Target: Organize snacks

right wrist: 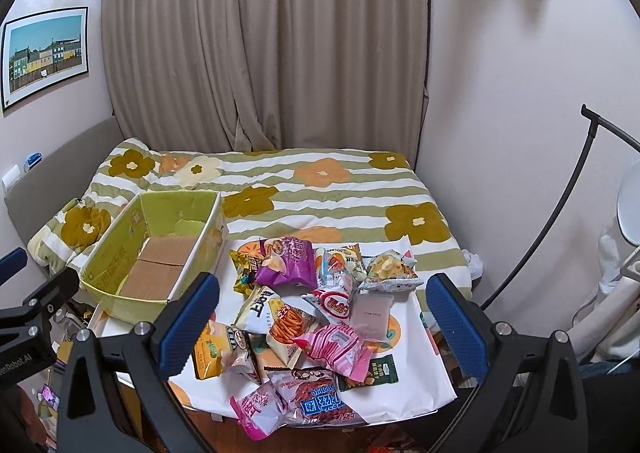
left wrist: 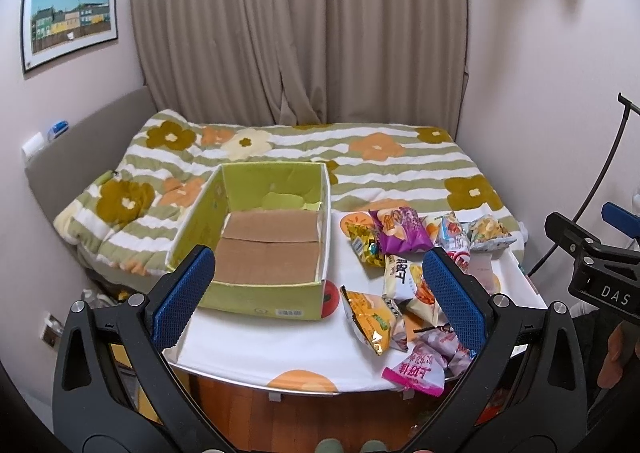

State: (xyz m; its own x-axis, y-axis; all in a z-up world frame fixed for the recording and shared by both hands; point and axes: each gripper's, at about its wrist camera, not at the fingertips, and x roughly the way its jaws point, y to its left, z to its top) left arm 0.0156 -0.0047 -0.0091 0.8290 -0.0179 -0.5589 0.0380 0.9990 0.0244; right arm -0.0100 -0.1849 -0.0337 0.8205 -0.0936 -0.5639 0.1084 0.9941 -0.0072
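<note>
Both the left gripper [left wrist: 320,293] and right gripper [right wrist: 320,321] are hanging spread wide, gripping nothing; the box [left wrist: 256,293] is lying lengthwise toward the curtain [left wrist: 296,25], snacks [right wrist: 316,317] piled beside it.

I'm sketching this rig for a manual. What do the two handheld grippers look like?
Both match: the left gripper and right gripper have black plastic frames with triangular cutouts and silver screw heads, and jaws faced with blue dimpled pads. White lettering marks each body: "DAS" on the right, "enRobot.AI" on the left. No cables visible.

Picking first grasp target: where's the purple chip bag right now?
In the right wrist view the purple chip bag lies at the far side of the snack pile on the white table, just right of the green box, overlapping a yellow packet.
</note>
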